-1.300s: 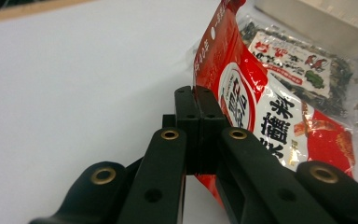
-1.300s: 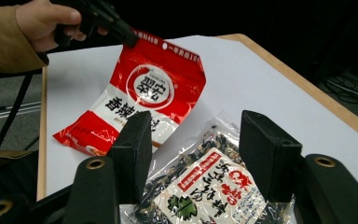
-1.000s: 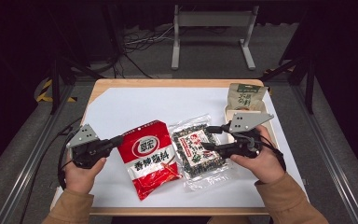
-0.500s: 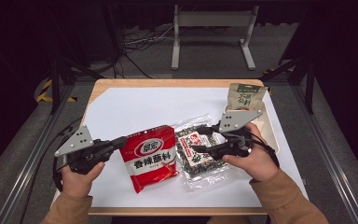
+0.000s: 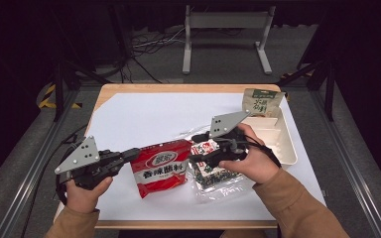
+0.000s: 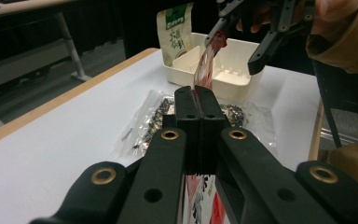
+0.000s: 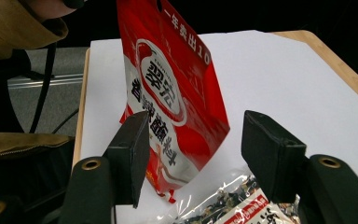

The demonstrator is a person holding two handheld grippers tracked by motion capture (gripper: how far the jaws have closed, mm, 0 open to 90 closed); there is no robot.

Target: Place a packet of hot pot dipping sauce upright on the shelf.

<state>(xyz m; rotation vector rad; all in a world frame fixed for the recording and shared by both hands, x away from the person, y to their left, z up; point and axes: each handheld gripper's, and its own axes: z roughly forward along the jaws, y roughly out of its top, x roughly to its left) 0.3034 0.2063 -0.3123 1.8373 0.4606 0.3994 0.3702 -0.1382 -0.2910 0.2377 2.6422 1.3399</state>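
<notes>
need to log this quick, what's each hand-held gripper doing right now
Left hand-held gripper: shut on the red bag.
Right hand-held gripper: open, jaws just been opening, red bag between them, not gripped.

Each hand-held gripper, the left gripper (image 5: 129, 153) and the right gripper (image 5: 194, 159), has a black body and carries a grey three-cornered plate marked with dark dots. The black linkage arms are pinned with brass-coloured rivets. The fingers (image 7: 270, 156) are flat, black, rectangular blocks. Black cables trail from each unit. The person wears tan long sleeves (image 5: 297, 206).
</notes>
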